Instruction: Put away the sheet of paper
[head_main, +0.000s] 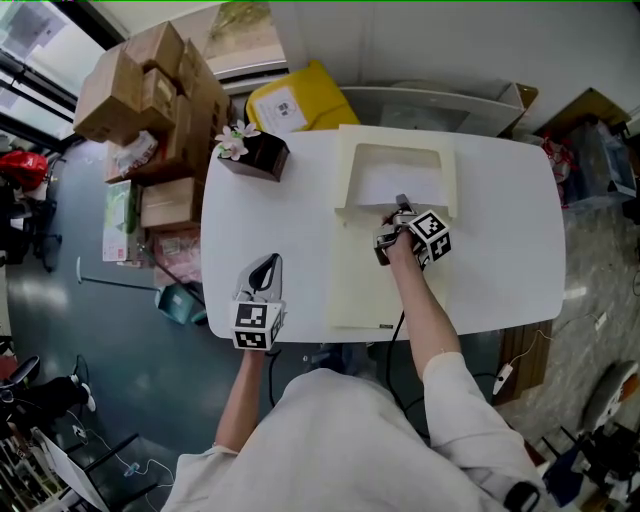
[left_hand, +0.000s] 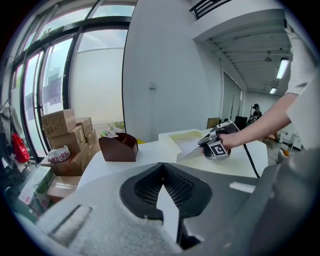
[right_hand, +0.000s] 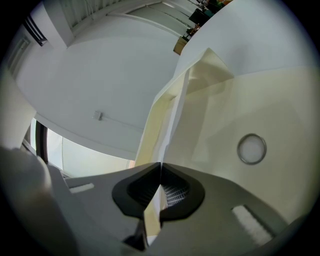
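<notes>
A large cream folder (head_main: 365, 290) lies open on the white table (head_main: 290, 230), with a windowed pocket at its far end. A white sheet of paper (head_main: 393, 182) shows inside that pocket. My right gripper (head_main: 402, 207) is over the folder's middle, shut on the sheet's near edge; in the right gripper view the thin white sheet (right_hand: 170, 120) runs up from the closed jaws (right_hand: 160, 167) beside the cream flap. In the left gripper view the sheet (left_hand: 191, 149) sticks out from the right gripper (left_hand: 206, 143). My left gripper (head_main: 264, 270) rests near the table's front left, shut and holding nothing.
A brown holder with flowers (head_main: 256, 153) stands at the table's far left corner. Cardboard boxes (head_main: 150, 90) are stacked on the floor to the left, and a yellow bag (head_main: 297, 100) and a grey tray (head_main: 440, 105) sit behind the table. A round fastener (right_hand: 251, 148) sits on the folder.
</notes>
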